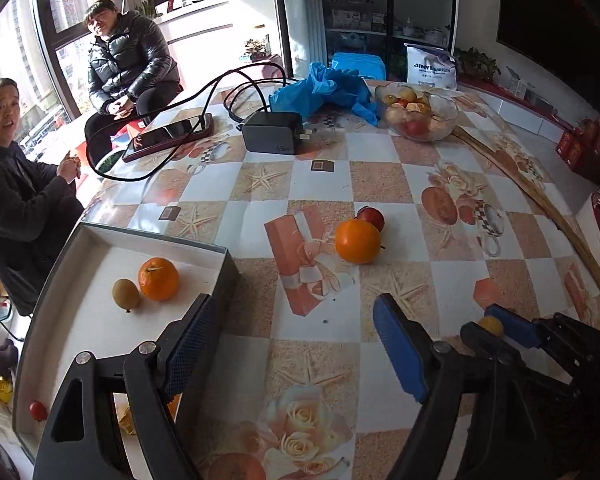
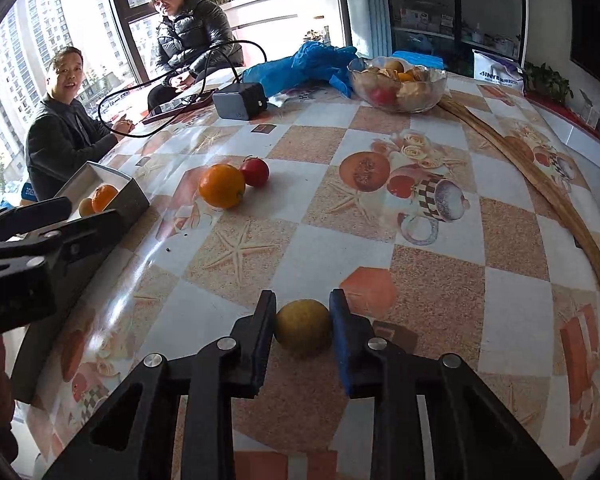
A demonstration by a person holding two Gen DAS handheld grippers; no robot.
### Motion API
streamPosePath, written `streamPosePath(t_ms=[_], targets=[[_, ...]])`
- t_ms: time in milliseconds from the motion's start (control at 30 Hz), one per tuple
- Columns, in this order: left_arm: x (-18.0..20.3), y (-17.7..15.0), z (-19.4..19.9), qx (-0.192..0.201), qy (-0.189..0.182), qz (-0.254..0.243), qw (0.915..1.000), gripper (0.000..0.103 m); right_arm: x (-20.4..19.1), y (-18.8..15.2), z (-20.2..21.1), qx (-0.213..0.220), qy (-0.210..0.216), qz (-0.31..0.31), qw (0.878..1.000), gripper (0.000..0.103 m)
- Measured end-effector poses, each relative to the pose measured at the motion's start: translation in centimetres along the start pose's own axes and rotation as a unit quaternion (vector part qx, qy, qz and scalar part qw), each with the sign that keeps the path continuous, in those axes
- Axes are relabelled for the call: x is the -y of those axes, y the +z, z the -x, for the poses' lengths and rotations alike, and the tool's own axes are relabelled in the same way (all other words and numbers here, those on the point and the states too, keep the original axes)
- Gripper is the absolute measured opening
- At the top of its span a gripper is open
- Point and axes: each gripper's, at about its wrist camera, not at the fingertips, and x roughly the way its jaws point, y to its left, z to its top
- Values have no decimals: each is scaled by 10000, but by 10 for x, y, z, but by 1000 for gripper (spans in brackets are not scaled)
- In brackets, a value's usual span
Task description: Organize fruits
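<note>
Right tongs (image 2: 303, 330) clamped on a yellow fruit (image 2: 303, 332) on the tabletop (image 2: 440, 280). Left tongs (image 1: 288, 344) wide apart, empty. Charger (image 1: 272, 133) marked "65W"; white bag (image 1: 431, 65) lettering not reliably legible.

R gripper (image 2: 303, 330) points steeply down at the tabletop, jaws drawn in tight on a small yellow-green fruit (image 2: 303, 332); both pads touch its sides, black finger on the left, blue-padded finger (image 2: 346, 344) on the right (blue pad face partly turned away from cam). From the L wrist cam the same R gripper (image 1: 496, 322) shows at lower right, fruit pinched betw. its tips. L gripper (image 1: 292, 344) also tilts down, jaws spread wide, nothing betw. them; its blue textured pads (image 1: 192, 340) face inward. In the R cam, L gripper's black frame (image 2: 40, 240) sits at far left, w/ its tips not clear.
</note>
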Motion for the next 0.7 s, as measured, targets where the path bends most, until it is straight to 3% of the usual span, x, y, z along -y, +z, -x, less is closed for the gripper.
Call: streamPosePath(t_ms=[267, 333, 400, 533, 700], targets=[[28, 27, -71, -310, 92, 72, 9995, 80, 32, -30, 32, 116, 151, -447, 9988, 29], [26, 27, -71, -232, -21, 177, 9996, 54, 35, -33, 35, 147, 175, -513, 9984, 29], [27, 23, -65, -271, -32, 159, 9995, 39, 37, -36, 37, 190, 195, -568, 9980, 29], [25, -16, -38, -213, 120, 39, 9997, 39, 40, -44, 42, 274, 212, -722, 9968, 29], [11, -90, 13, -109, -21, 405, 9991, 39, 43, -55, 51, 336, 216, -957, 9946, 29]])
